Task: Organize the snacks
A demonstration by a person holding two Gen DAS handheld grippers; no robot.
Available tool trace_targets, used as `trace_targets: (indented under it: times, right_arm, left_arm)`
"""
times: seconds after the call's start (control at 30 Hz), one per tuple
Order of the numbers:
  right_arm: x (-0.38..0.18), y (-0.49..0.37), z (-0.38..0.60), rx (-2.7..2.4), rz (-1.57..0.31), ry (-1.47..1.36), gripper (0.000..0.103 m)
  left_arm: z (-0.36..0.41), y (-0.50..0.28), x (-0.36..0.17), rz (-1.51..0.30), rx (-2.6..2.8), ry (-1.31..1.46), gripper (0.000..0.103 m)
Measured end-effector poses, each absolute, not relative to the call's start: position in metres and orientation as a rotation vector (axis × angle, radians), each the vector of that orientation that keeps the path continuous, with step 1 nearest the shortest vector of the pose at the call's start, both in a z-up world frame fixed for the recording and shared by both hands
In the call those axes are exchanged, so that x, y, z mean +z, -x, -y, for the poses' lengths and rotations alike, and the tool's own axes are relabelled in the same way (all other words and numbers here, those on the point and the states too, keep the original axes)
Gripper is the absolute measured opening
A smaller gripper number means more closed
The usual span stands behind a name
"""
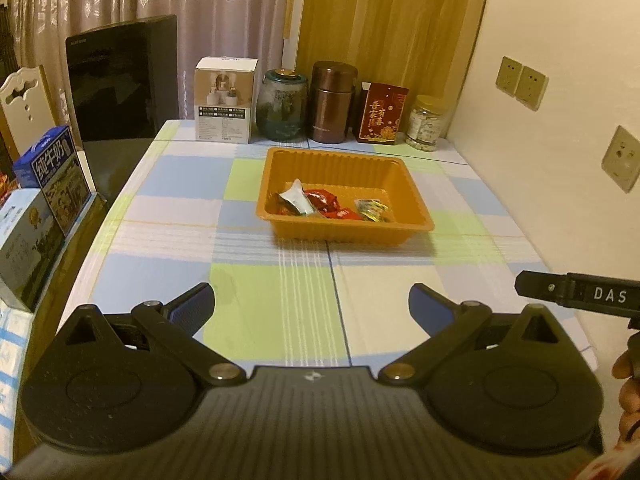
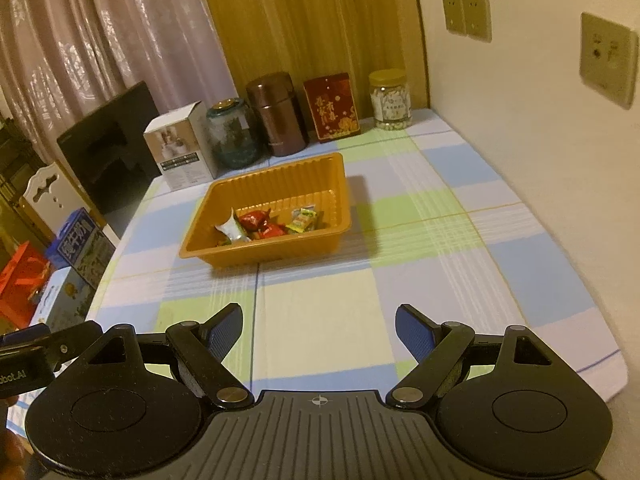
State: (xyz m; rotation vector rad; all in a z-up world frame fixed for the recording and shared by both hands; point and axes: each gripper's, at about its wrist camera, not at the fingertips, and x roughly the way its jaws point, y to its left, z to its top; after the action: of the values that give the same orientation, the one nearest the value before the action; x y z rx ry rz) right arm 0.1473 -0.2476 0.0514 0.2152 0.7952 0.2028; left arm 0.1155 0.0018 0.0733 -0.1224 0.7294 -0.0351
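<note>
Holding both tools above the near edge of the table (image 1: 168, 240), nothing in either.

Item, tray (image 1: 280, 184): orange plastic, ribbed walls, set toward the far half of the table, nearer the back row of containers than the near edge. Upright, level.

Item, snacks (image 1: 332, 204): small wrapped pieces, red, white and yellow-green, heaped against the tray's near wall. All that I can see lie inside the tray; I see none loose on the cloth.

Item, left gripper (image 1: 312, 308): mine, jaws spread wide, blue pads bare, only cloth between them. Tilted down toward the table, well apart from the tray.

Item, right gripper (image 2: 318, 332): mine, jaws likewise spread, pads bare, nothing held. Same downward tilt, beside the left one; the tip of each shows at the edge of the other's view.

Item, back row: white box (image 1: 226, 100), glass jar (image 1: 284, 104), brown flask (image 1: 332, 100), red tin (image 1: 382, 114), small jar (image 1: 428, 124), standing along the far edge, untouched.

Step, judged: gathering looks done or close to it. Next move, judged: check the table's edges for strays; failing that, withdraw without knocking the tray.
</note>
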Motion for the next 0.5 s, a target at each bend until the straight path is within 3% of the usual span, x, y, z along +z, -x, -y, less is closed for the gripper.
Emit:
trace_targets:
  times: [0.5]
  right_arm:
    - [0.053, -0.068, 0.244, 0.209, -0.795, -0.175, 0.083]
  left_arm:
    - [-0.004, -0.04, 0.074, -0.728, -0.012, 0.101, 0.103]
